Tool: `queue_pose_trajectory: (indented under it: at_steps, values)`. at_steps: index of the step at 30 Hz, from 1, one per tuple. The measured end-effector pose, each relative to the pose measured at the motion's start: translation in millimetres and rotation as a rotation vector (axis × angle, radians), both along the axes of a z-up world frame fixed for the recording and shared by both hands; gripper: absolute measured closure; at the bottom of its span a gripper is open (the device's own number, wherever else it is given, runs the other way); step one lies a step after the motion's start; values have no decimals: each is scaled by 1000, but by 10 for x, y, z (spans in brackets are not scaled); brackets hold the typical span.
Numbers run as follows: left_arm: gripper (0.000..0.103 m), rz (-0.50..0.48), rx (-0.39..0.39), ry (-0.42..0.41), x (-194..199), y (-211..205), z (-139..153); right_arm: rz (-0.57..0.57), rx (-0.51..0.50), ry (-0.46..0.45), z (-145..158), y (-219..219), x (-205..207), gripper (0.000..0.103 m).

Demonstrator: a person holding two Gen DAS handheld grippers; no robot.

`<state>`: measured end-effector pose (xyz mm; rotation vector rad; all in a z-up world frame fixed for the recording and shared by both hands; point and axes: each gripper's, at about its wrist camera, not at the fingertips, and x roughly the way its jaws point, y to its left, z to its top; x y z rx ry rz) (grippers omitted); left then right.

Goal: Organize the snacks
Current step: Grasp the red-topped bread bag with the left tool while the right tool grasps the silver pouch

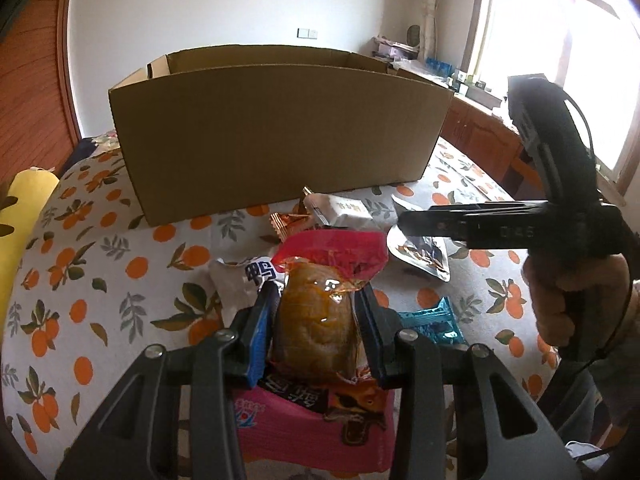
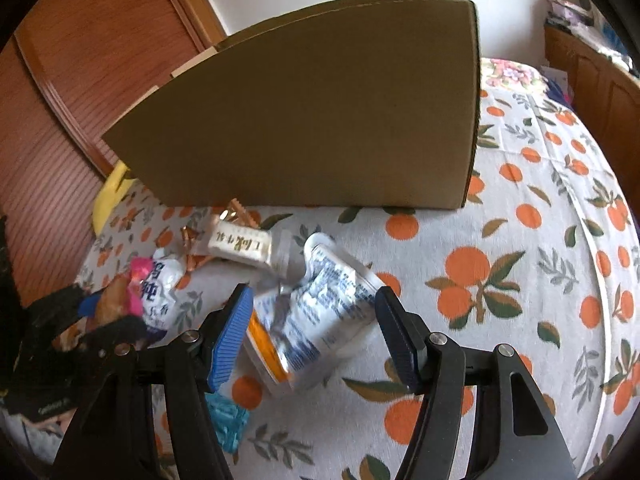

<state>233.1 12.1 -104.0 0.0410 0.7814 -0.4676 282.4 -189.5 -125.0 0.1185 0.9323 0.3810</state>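
Observation:
My left gripper [image 1: 316,300] is shut on an orange-brown snack packet with a red top [image 1: 320,312], held above other packets on the table. A tall open cardboard box [image 1: 276,132] stands behind the snacks; it also shows in the right wrist view [image 2: 312,120]. My right gripper [image 2: 314,320] is open, its fingers on either side of a silver pouch with blue print [image 2: 316,316] that lies on the cloth. A white wrapped bar [image 2: 240,246] and a copper-coloured wrapper [image 2: 190,236] lie near the box. The left gripper [image 2: 80,312] shows at the left of the right wrist view.
An orange-patterned cloth [image 2: 520,280] covers the table. A pink packet [image 1: 304,424], a teal wrapper [image 1: 432,324] and a white packet with black characters [image 1: 240,280] lie beneath the left gripper. A yellow object [image 1: 24,216] sits at the left edge. Wooden cabinets [image 1: 480,136] stand beyond the table.

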Motion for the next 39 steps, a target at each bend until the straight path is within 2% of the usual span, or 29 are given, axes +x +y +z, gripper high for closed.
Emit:
queue_pose_trajectory:
  at_steps: [8,16,21,25,34,37,38,39]
  values:
    - [64,-10,-1,-18,-66,-8,51,-92,-146,-58,-30,177,82,37]
    - [64,-13,-5,-21,-127,-26,65,-95,-226,-49,-113,202,-26,36]
    - [64,-17,-8,-25,-166,-51,68,-100,-261,-47,-97,38,-166,31]
    - [64,-24,-4,-32,-213,-92,82,-113,-338,-65,-99,-1,-256,27]
    - [64,-29,-14,-40,-296,-123,110,-124,-349,-44,-95,-155,-407,22]
    - [64,-27,-14,-40,-303,-122,109,-125,-302,-27,-122,-217,-440,24]
    - [64,-28,-15,-40,-302,-120,108,-118,-294,-29,-125,-232,-455,29]
    - [64,-28,-16,-39,-311,-121,108,-107,-298,-30,-117,-244,-480,39]
